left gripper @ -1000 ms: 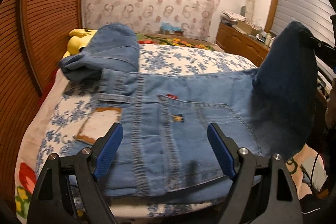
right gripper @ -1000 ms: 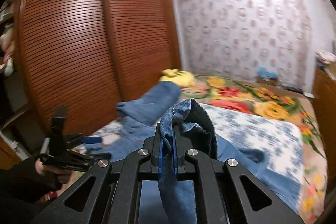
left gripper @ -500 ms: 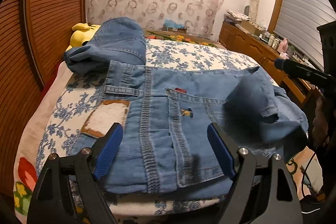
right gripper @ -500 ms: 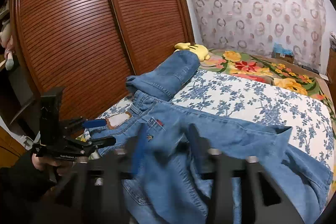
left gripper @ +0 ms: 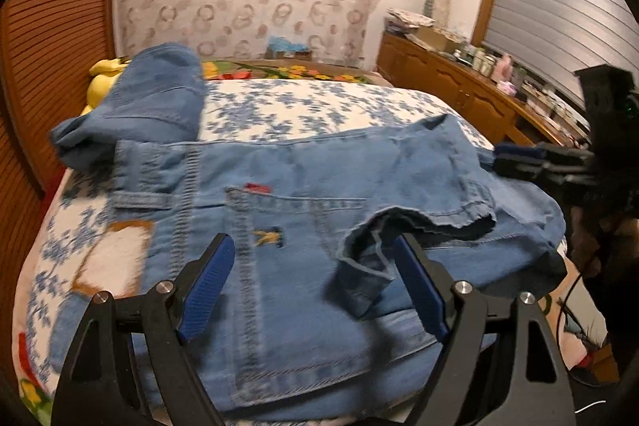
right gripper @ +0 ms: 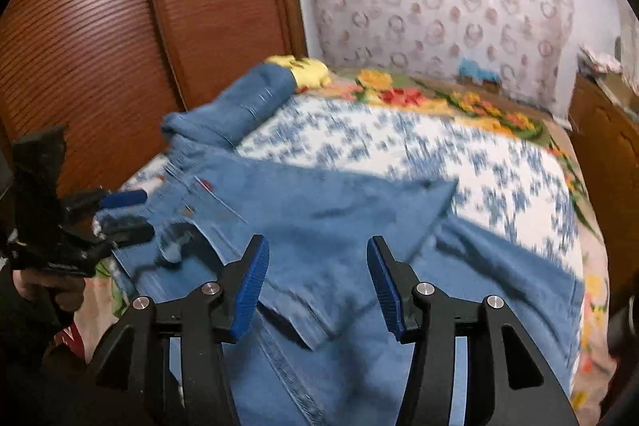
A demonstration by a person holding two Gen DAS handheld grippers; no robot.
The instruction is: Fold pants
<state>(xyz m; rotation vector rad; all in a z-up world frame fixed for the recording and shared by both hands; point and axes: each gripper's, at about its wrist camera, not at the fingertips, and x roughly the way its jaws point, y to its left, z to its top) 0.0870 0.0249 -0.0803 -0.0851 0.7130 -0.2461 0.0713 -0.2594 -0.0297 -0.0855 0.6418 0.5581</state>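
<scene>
The light-blue denim pants (left gripper: 303, 210) lie on the floral-quilted bed (left gripper: 319, 106), one leg folded over. Both tongs, left (left gripper: 311, 286) and right (right gripper: 315, 282), hang open and empty (left narrowing slightly); next, likely grip the crumpled hem (left gripper: 367, 266) and straighten it.

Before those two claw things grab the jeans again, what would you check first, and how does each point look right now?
1. Right fingers let go of the cloth: ok, they stand apart and empty.
2. Left fingers free: ok, closing slightly, gripping nothing.
3. Jeans lying on the bed: ok.
4. Folded-over leg hem flat: not ok, rumpled and curled.
5. Other leg straightened: not ok, bunched near the yellow toy.
6. Edges aligned underneath: cannot tell.
</scene>
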